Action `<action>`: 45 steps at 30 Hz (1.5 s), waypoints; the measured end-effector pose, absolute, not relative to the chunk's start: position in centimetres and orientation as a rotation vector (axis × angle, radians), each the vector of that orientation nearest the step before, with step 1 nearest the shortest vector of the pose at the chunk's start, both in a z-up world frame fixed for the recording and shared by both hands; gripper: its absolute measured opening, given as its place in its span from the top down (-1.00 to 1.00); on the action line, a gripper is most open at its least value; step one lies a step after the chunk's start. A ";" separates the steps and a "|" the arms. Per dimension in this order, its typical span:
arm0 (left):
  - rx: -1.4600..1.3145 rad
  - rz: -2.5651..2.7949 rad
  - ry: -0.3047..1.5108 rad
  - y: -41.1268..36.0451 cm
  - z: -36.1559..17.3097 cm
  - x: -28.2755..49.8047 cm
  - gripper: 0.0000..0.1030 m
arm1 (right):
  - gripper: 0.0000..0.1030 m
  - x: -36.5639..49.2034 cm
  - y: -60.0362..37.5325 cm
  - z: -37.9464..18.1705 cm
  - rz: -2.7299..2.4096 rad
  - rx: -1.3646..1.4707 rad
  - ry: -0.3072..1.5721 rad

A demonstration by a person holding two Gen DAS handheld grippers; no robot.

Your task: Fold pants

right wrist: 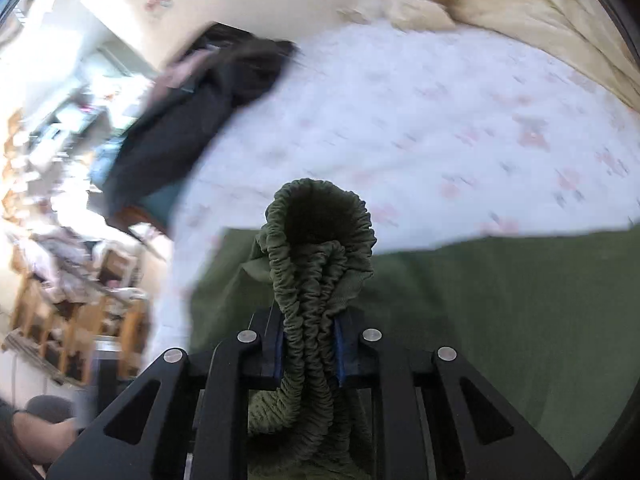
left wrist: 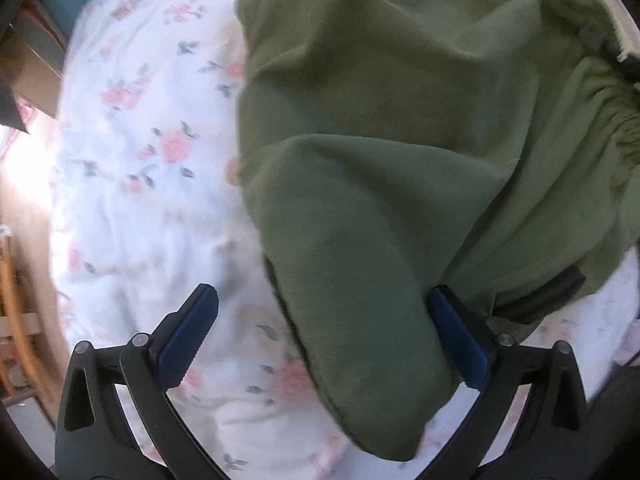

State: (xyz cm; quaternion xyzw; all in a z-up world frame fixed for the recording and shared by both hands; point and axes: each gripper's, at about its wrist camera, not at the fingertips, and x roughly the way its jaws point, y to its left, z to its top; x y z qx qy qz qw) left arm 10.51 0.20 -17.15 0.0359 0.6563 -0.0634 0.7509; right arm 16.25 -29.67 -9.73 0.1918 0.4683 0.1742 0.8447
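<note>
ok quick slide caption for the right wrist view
Right gripper shut on the green pants' gathered elastic waistband, above a floral bedsheet.

Bed sheet (left wrist: 160,152): white with pink roses and grey-green leaves, lightly wrinkled.
Cream blanket (right wrist: 520,4): bunched along the far edge of the bed.
Dark clothing (right wrist: 192,120): a heap at the bed's left side (too blurred to tell the pieces apart).
Wooden shelving (right wrist: 80,320): off the bed to the left, cluttered.
Wooden chair (left wrist: 16,320): at the left rim.
</note>
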 end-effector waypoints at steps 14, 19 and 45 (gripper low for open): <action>0.082 -0.167 1.247 -2.2 -10.4 9.5 -0.99 | -0.57 13.1 -34.2 -10.7 0.135 0.522 1.151; -0.012 -0.073 1.158 -0.4 -7.9 9.9 -0.99 | -0.65 9.6 -35.3 -12.6 0.080 0.698 1.245; 0.023 0.022 1.284 3.6 -11.7 9.8 -0.99 | 0.00 5.1 -33.3 -7.7 -0.046 0.470 1.097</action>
